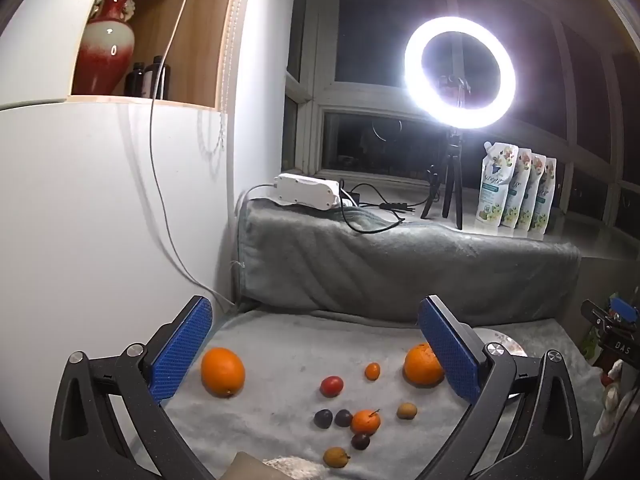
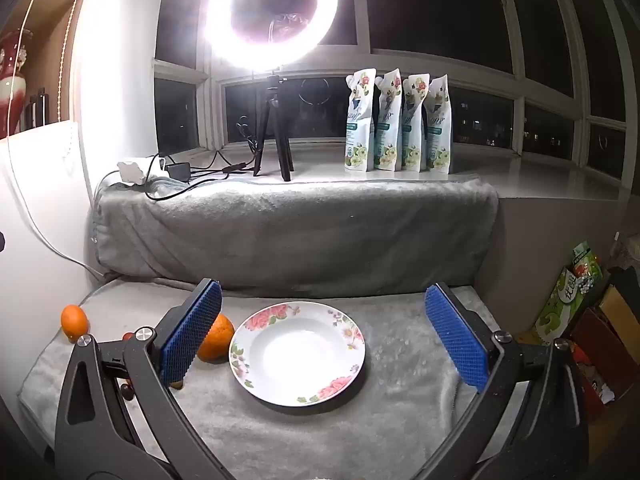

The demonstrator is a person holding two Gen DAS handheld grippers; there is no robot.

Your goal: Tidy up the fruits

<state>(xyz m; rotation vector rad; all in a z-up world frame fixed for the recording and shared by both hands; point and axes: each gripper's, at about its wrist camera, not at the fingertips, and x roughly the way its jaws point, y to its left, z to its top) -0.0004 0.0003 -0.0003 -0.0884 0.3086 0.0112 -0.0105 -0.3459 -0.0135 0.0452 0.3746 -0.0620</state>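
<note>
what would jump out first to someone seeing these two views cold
The blazing ring light on its tripod on the window ledge dominates both views. Below it, a floral plate lies empty on the grey blanket, while oranges and small fruits lie scattered to its left.

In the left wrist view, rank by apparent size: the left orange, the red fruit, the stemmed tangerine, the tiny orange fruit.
1. Left orange, clearly largest.
2. Stemmed tangerine.
3. Red fruit, slightly smaller, though the tangerine's nearness to the camera makes this unsure.
4. Tiny orange fruit, smallest.
</note>
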